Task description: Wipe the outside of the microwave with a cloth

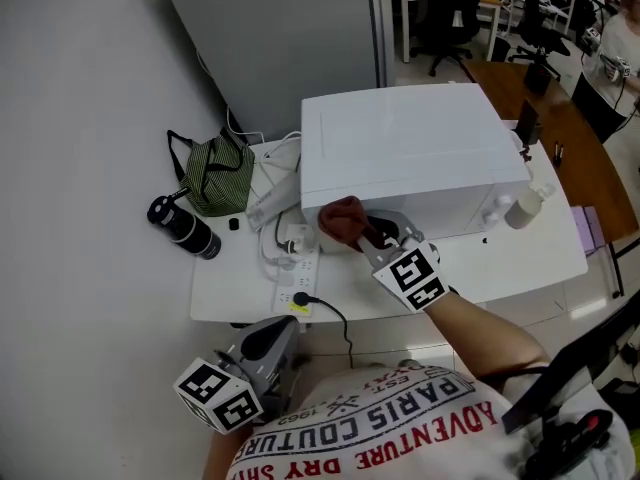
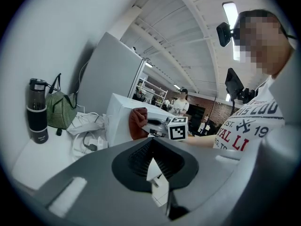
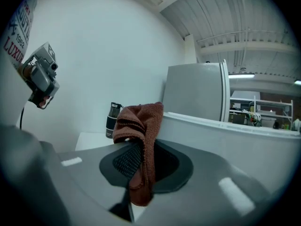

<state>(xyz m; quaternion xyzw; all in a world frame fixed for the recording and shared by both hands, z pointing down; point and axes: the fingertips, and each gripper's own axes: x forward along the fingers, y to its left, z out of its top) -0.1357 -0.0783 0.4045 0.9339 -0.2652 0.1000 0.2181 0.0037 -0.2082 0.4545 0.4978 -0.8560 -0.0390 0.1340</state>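
Note:
The white microwave (image 1: 410, 153) stands on the white table (image 1: 520, 268). My right gripper (image 1: 365, 233) is shut on a red-brown cloth (image 1: 343, 220), which is bunched against the microwave's lower left front corner. In the right gripper view the cloth (image 3: 141, 121) hangs out from between the jaws of that gripper (image 3: 141, 164), with the microwave (image 3: 235, 140) just to the right. My left gripper (image 1: 285, 326) is held low by the person's body, off the table's near edge. In its own view the left gripper (image 2: 153, 157) is shut with nothing in it, and the cloth (image 2: 137, 124) shows against the microwave (image 2: 120, 117).
A black bottle (image 1: 185, 226) and a green striped bag (image 1: 220, 176) stand at the table's left end. A white power strip with cables (image 1: 295, 258) lies just left of the microwave. A white spray bottle (image 1: 527, 205) leans at its right front. A grey cabinet (image 1: 280, 28) rises behind.

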